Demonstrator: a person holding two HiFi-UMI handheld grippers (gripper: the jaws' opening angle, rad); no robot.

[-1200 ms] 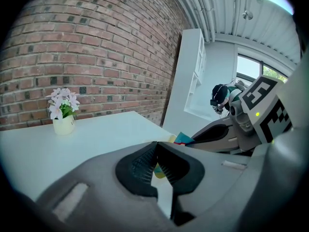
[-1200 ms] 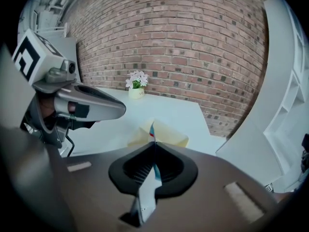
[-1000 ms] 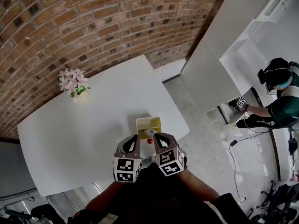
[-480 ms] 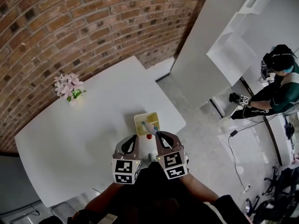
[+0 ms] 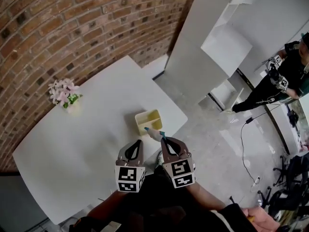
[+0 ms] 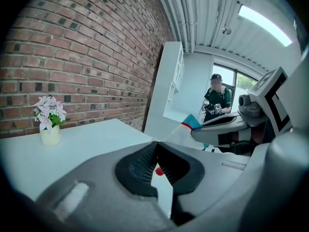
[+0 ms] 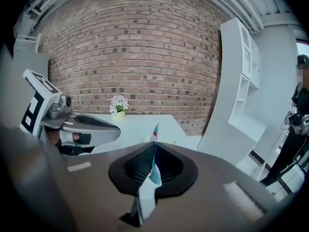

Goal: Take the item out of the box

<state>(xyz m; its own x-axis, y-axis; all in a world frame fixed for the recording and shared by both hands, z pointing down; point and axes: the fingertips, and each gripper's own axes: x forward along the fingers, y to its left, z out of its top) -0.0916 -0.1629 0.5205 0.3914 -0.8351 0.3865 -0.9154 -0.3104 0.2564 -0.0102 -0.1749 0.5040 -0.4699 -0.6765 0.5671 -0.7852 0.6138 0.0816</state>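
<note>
Only the right gripper view shows fingers [image 7: 133, 166] clamping the sachet [image 7: 146, 190].

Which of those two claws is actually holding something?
The right claw: a thin white packet with a blue-and-red end is pinched between its jaws. The left claw is shut on nothing.

Yellow box [image 5: 149, 121] (white packet [image 5: 153, 133], teal-tipped)

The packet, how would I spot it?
Find the white table by the brick wall, then the pale yellow box near its edge. Right by it, the right gripper pinches the packet in its fingers: flat, white, with a teal and red end.
</note>
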